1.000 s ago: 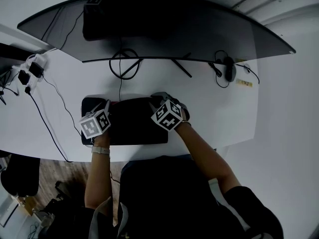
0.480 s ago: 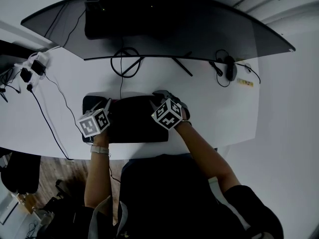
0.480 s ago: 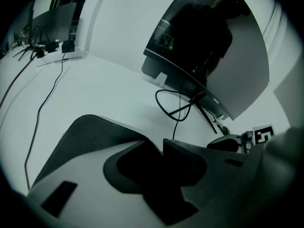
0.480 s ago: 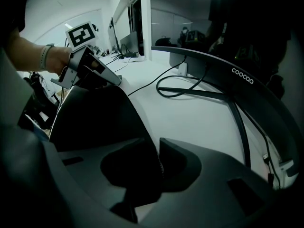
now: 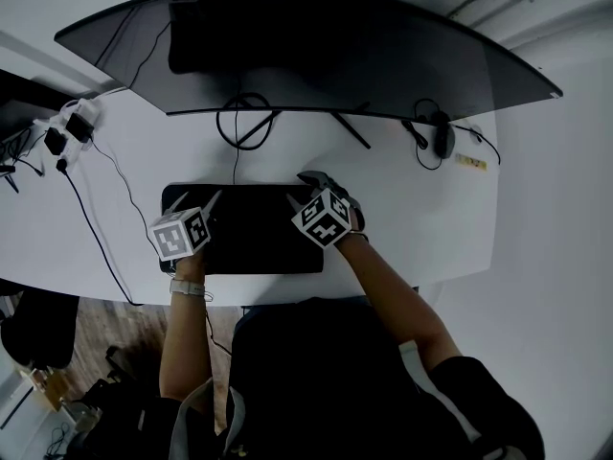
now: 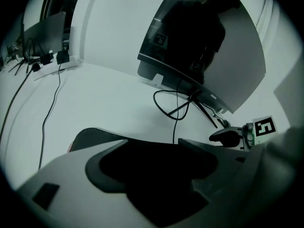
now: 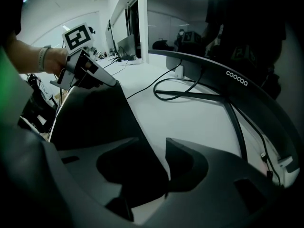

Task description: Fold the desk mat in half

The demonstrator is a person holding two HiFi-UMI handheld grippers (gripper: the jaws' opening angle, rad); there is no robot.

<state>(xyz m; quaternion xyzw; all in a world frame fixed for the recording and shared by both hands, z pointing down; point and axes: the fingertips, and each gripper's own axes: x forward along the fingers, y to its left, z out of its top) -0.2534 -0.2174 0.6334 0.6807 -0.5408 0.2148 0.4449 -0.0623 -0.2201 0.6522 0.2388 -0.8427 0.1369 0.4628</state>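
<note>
A black desk mat (image 5: 254,233) lies folded flat on the white desk (image 5: 412,218), near its front edge. My left gripper (image 5: 204,205) is over the mat's far left part. Its jaws are opening and stand wide, with the mat (image 6: 95,136) below them and no pad on it. My right gripper (image 5: 308,188) is at the mat's far right corner. Its jaws are opening too. The mat's edge (image 7: 95,113) runs between them, with a white gap beside one finger (image 7: 183,158). The left gripper (image 7: 90,72) shows across the mat in the right gripper view.
A wide curved monitor (image 5: 316,56) stands at the back, its stand legs and a looped cable (image 5: 239,123) just beyond the mat. A power strip with plugs (image 5: 67,127) sits far left, and a small dark device (image 5: 441,134) far right. The desk's front edge is close to the mat.
Both grippers' jaws have spread. The mat's upper layer, lifted at the far left before, now lies flat as one rectangle. The left gripper has drawn back slightly.
</note>
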